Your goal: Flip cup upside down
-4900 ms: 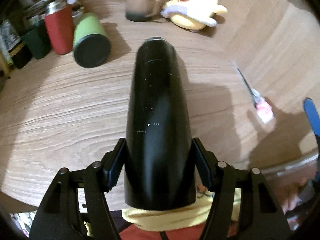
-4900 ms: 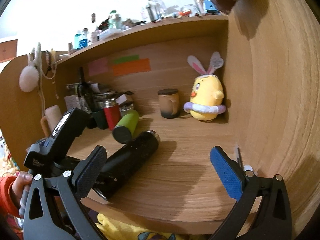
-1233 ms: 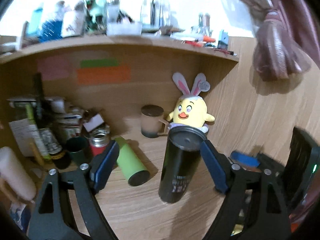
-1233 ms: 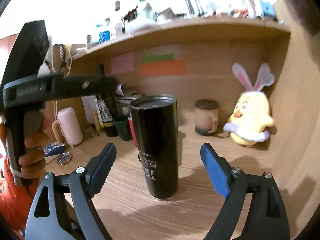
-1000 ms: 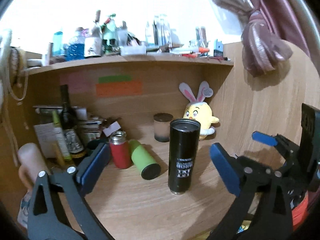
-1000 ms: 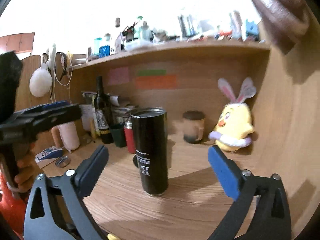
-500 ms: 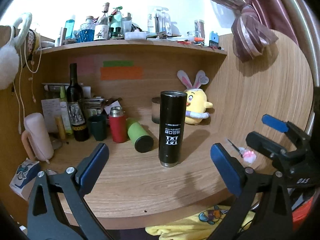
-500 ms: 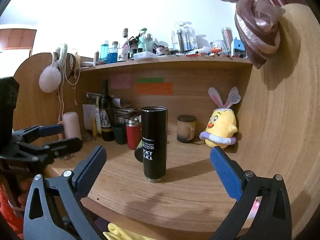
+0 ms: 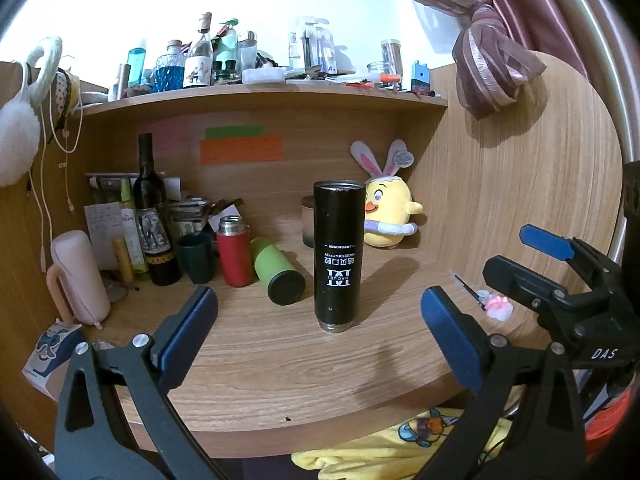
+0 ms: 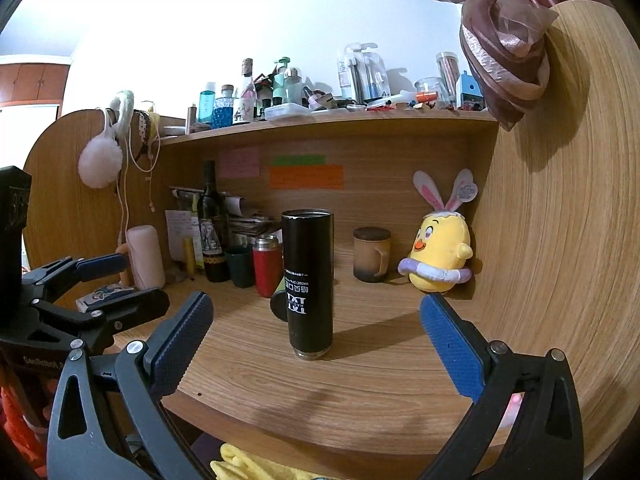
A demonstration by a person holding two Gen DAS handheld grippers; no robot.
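The tall black cup (image 9: 338,256) stands on the wooden desk (image 9: 280,364), its white logo upside down and its silver rim at the bottom. It also shows in the right wrist view (image 10: 307,286). My left gripper (image 9: 318,330) is open and empty, held back from the cup near the desk's front edge. My right gripper (image 10: 316,332) is open and empty, also back from the cup. The right gripper shows at the right of the left wrist view (image 9: 556,256), and the left gripper shows at the left of the right wrist view (image 10: 108,280).
Behind the cup lie a green tumbler on its side (image 9: 278,276), a red flask (image 9: 235,256), a dark green cup (image 9: 196,258), a wine bottle (image 9: 154,216), a brown mug (image 10: 371,254) and a yellow plush chick (image 9: 386,212). A pink-tipped pen (image 9: 486,298) lies at right.
Both grippers have drawn back from the cup, which now stands alone upside down on the desk. Earlier my left gripper held it lying flat; it was let go.
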